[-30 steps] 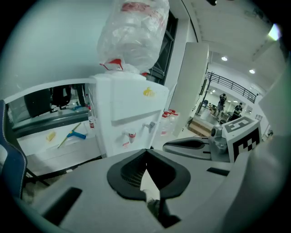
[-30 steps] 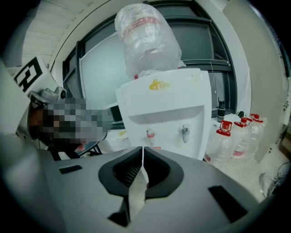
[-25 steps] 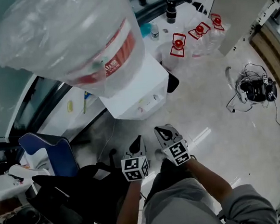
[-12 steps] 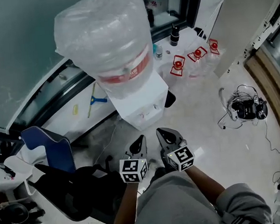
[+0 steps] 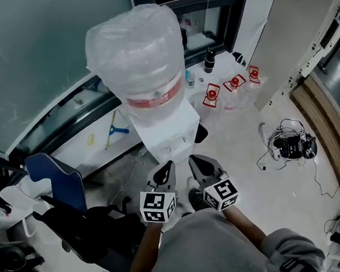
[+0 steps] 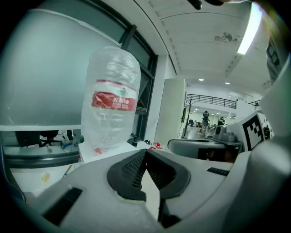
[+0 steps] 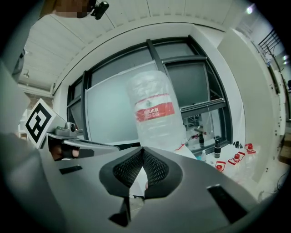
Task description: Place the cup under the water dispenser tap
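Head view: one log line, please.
left gripper shut, empty; right gripper shut, empty; clear red-labelled plastic bottle on white dispenser; cup unseen

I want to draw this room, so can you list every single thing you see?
water dispenser: one, white, by the window
big bottle: one, clear with a red label, on top of the dispenser
small jugs: three, clear with red tops, on the floor right of the dispenser
chair: one, blue, at the left
cables: one black tangle, on the floor at the right
cup: none in view
left gripper: one, grey, fingers shut, empty
right gripper: one, grey, fingers shut, empty
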A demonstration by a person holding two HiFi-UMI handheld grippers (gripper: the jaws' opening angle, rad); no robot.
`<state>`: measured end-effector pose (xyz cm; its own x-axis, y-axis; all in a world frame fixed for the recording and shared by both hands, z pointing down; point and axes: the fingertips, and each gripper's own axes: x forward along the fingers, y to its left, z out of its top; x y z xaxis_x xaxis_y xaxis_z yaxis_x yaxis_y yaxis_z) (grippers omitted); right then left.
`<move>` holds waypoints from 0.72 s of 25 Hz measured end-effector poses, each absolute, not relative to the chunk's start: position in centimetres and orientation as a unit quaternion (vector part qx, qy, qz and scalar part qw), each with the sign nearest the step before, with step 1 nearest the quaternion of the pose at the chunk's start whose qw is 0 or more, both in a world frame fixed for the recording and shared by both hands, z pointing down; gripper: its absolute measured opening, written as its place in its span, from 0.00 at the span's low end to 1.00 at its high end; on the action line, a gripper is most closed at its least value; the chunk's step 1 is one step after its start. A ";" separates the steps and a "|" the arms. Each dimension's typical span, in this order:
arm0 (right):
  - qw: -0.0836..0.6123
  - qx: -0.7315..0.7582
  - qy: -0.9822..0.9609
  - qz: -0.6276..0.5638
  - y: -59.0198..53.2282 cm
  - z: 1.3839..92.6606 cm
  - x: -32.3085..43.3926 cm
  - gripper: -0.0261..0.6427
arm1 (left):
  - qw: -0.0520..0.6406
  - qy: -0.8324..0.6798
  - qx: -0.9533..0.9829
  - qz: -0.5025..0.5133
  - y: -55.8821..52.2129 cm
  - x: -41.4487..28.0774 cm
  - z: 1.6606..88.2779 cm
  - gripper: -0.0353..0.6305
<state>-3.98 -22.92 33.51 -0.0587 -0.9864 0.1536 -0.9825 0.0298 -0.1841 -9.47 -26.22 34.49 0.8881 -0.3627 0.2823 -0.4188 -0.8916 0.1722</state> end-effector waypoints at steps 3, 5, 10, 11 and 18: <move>0.010 -0.685 0.721 -0.106 -22.7 32.1 -4.1 0.06 | 0.106 -0.201 0.968 0.109 -26.1 -9.4 32.8 0.07; 0.014 -0.686 0.721 -0.099 -22.6 31.4 -4.0 0.06 | 0.101 -0.200 0.969 0.100 -26.0 -9.3 31.8 0.07; 0.019 -0.685 0.722 -0.092 -22.7 30.5 -3.8 0.06 | 0.093 -0.198 0.972 0.087 -26.0 -9.1 30.5 0.07; 0.020 -0.685 0.722 -0.091 -22.7 30.4 -3.8 0.06 | 0.092 -0.198 0.972 0.086 -26.1 -9.0 30.3 0.07; 0.022 -0.682 0.725 -0.093 -22.2 30.4 -4.0 0.06 | 0.093 -0.198 0.972 0.080 -25.7 -8.7 30.0 0.07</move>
<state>-4.03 -22.16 30.39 -0.0682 -0.9930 0.0962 -0.9850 0.0517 -0.1647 -8.74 -25.67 29.95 0.9084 -0.3709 0.1928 -0.4007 -0.9041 0.1486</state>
